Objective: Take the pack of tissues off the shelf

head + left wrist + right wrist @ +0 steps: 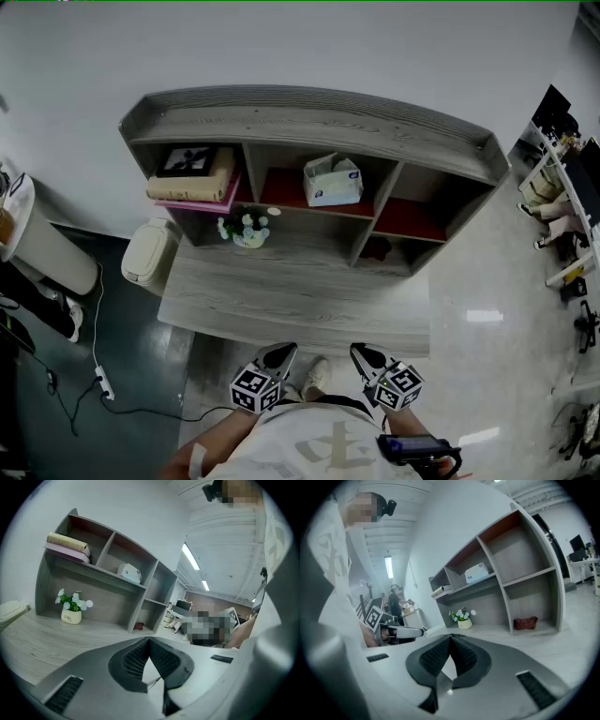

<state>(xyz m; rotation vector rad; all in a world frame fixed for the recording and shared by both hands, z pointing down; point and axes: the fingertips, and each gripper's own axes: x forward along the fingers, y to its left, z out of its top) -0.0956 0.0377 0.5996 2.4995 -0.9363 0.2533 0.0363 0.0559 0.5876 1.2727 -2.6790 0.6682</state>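
pack of tissues [333, 180] in the shelf's [309, 120] upper middle compartment, near its front edge; likely light and soft, best pinched gently across its sides. left gripper [280, 353] and right gripper [366, 355]: fingers pressed together, empty.

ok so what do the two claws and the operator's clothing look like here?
Both look alike: the left claw and right claw have light grey moulded bodies, with black ribbed pads tapering to a point. Each carries a white cube printed with black square markers. The person wears a white shirt with a pale printed motif.
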